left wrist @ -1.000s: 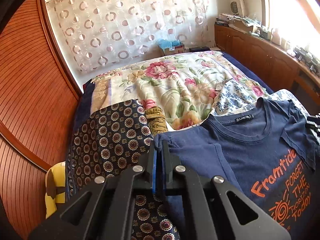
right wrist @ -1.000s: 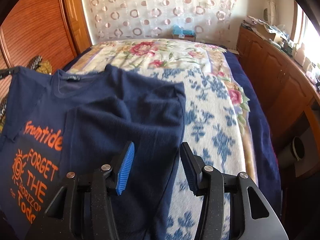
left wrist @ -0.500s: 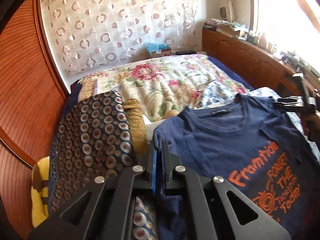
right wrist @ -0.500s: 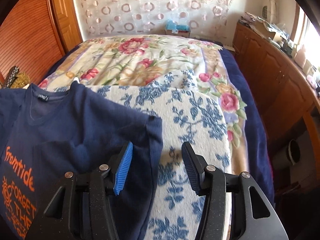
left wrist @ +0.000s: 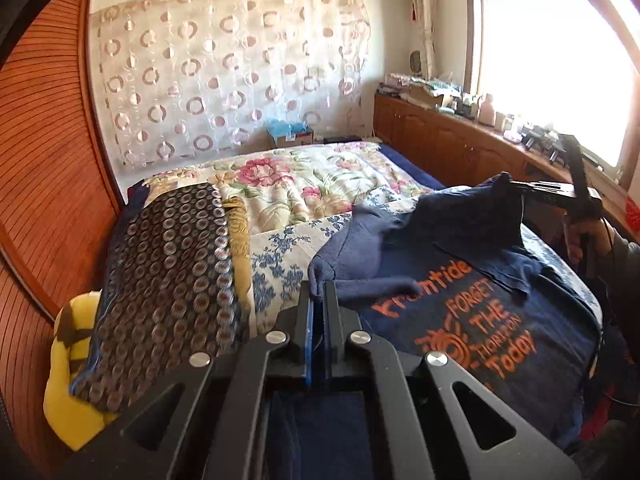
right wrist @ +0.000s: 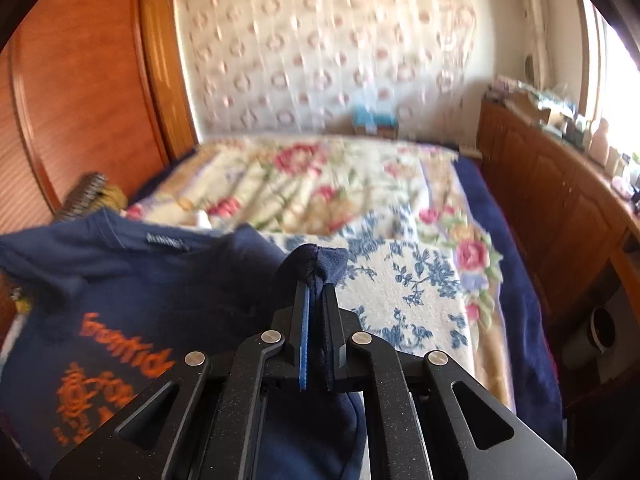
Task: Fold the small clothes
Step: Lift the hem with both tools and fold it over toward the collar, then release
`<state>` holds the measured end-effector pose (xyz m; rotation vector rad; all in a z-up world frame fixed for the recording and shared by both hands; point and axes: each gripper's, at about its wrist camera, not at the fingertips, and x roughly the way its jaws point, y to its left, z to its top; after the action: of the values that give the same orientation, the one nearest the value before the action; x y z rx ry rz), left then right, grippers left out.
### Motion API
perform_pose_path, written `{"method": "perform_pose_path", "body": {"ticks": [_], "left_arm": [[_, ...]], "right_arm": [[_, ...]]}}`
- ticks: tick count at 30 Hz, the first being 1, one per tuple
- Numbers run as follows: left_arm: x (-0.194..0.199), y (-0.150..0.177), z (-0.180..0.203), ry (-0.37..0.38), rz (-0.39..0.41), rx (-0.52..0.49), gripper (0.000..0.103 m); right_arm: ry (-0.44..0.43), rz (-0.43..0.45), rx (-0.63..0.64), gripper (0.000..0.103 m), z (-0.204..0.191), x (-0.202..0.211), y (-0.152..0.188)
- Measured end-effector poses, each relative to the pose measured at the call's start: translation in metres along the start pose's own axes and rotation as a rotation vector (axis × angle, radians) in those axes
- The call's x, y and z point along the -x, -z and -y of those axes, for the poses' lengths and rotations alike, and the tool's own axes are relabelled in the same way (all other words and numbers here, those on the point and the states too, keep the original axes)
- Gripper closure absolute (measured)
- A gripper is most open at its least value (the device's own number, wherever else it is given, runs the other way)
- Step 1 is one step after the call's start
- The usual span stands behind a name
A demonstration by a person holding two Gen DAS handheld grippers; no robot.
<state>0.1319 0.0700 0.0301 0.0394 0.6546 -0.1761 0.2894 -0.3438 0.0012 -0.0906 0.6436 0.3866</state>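
Note:
A navy T-shirt (left wrist: 500, 320) with orange "Framtide" print lies on the bed, its upper part lifted off the cover. My left gripper (left wrist: 318, 292) is shut on the shirt's left shoulder edge. My right gripper (right wrist: 316, 284) is shut on the shirt's right shoulder fold; the shirt (right wrist: 120, 300) spreads to its left, neck label up. In the left wrist view the right gripper (left wrist: 516, 186) holds the far corner raised at the right.
The bed carries a blue-flowered white towel (right wrist: 408, 280) over a floral cover (left wrist: 288, 184). A dark patterned cloth (left wrist: 168, 276) and a yellow item (left wrist: 72, 360) lie at the left. Wooden headboard (left wrist: 44, 160) left, wooden cabinets (right wrist: 560, 208) right.
My right gripper has shut on the shirt's right shoulder and lifted it. Both grippers have raised the shirt's top and pulled it nearer; the left stayed shut.

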Motion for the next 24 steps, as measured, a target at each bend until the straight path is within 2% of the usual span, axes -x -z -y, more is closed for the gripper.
{"method": "perform_pose_path", "body": {"ticks": [6, 9, 12, 16, 24], "left_arm": [[0.043, 0.045, 0.003, -0.005, 0.024, 0.037, 0.102], [0.065, 0.074, -0.003, 0.027, 0.032, 0.115, 0.102], [0.082, 0.096, -0.006, 0.028, 0.036, 0.166, 0.102], [0.101, 0.118, -0.012, 0.007, 0.049, 0.192, 0.102], [0.118, 0.162, -0.014, -0.035, -0.012, 0.228, 0.102]], "right_arm": [[-0.013, 0.059, -0.009, 0.100, -0.009, 0.078, 0.038], [0.023, 0.049, 0.009, 0.100, -0.013, 0.114, 0.065], [0.011, 0.031, 0.020, 0.101, -0.013, 0.147, 0.085], [0.004, -0.006, 0.034, 0.101, -0.018, 0.174, 0.111], [-0.044, -0.082, 0.008, 0.101, -0.027, 0.205, 0.152]]}}
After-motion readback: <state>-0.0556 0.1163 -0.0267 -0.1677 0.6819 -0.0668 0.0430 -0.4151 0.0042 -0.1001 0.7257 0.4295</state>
